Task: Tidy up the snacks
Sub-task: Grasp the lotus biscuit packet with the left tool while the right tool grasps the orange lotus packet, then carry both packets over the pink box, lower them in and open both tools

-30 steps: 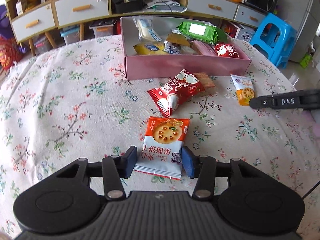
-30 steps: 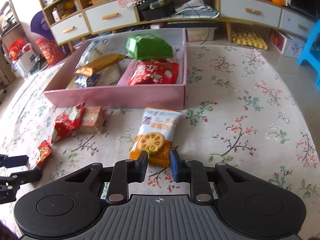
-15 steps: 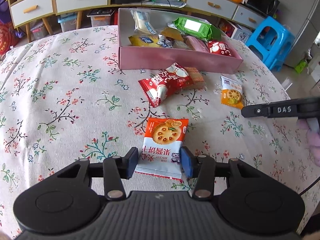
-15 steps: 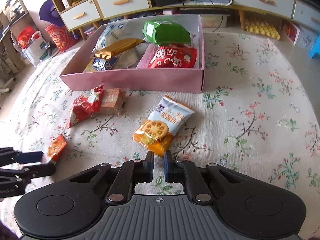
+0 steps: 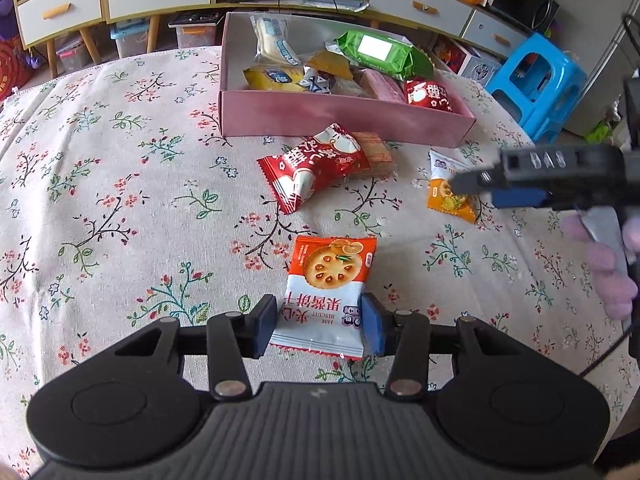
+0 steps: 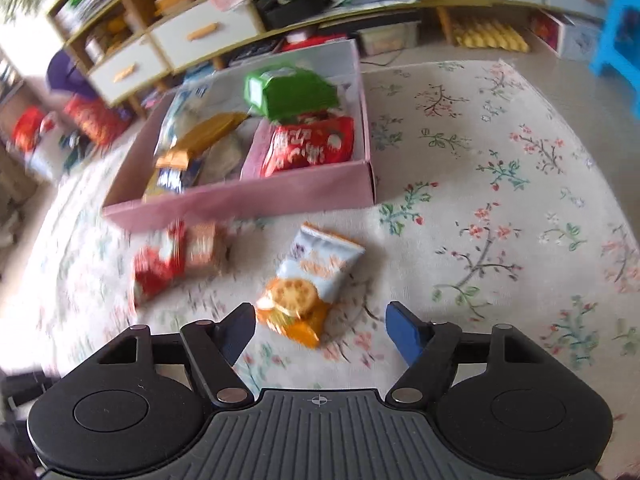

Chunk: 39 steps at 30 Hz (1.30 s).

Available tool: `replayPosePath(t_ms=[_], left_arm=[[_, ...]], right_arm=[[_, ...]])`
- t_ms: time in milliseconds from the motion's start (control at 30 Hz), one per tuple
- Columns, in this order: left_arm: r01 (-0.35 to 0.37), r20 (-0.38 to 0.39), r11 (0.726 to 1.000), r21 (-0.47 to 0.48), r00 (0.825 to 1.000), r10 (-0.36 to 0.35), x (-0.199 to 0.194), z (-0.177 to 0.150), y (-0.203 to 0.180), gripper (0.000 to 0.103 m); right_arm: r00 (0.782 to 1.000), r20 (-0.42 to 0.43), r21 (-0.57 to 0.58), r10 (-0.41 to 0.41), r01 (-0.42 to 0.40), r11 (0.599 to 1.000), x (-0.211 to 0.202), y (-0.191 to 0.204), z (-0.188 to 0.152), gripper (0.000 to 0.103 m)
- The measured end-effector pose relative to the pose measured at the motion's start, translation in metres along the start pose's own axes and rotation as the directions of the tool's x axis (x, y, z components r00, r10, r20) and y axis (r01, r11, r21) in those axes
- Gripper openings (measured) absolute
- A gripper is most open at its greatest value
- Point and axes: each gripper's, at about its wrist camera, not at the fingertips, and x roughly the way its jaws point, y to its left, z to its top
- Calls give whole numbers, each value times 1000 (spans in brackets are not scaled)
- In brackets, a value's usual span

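My left claw (image 5: 319, 324) pinched the white end of the jam biscuit packet (image 5: 326, 294), low in the frame on the worktop (image 5: 120, 184). It looked light, crinkly and slippery, the biscuits breakable. My right claw (image 6: 320, 330) was opening around the orange cracker packet (image 6: 306, 288) at lower centre, pads clear; I'd grip its sealed edge.

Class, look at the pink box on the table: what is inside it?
Inside the pink box: a green packet, a red packet, yellow and white packets. Whatever lies beneath them is covered.
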Motion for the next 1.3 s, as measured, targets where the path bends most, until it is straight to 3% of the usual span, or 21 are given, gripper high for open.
replayPosePath(t_ms=[133, 300, 333, 433, 500, 700, 1033, 1300], left_arm=[[-8, 1, 1000, 13, 1000, 8, 0, -1, -1, 42], [-7, 1, 1000, 11, 1000, 7, 1, -1, -1, 42], [-7, 0, 1000, 9, 1000, 7, 0, -2, -1, 42], [-8, 0, 1000, 5, 1000, 8, -1, -2, 0, 42], [-6, 0, 1000, -4, 1000, 6, -2, -2, 2, 42], [25, -4, 998, -59, 1000, -26, -4, -2, 8, 42], [55, -1, 991, -121, 998, -55, -2, 4, 9, 42], [100, 48, 982, -162, 994, -94, -11, 18, 10, 42]], right_arm=[[999, 11, 35, -39, 39, 999, 15, 7, 4, 74], [989, 69, -57, -133, 137, 989, 23, 23, 0, 72], [986, 74, -84, -149, 155, 984, 23, 26, -1, 70], [976, 91, -173, -200, 214, 961, 24, 34, -6, 50], [980, 78, -183, -184, 195, 963, 22, 33, -5, 42], [990, 20, -172, -136, 138, 975, 14, 27, -8, 38], [989, -142, 27, 37, -33, 999, -2, 0, -11, 34], [980, -132, 141, 151, -132, 981, -19, -10, 0, 34]])
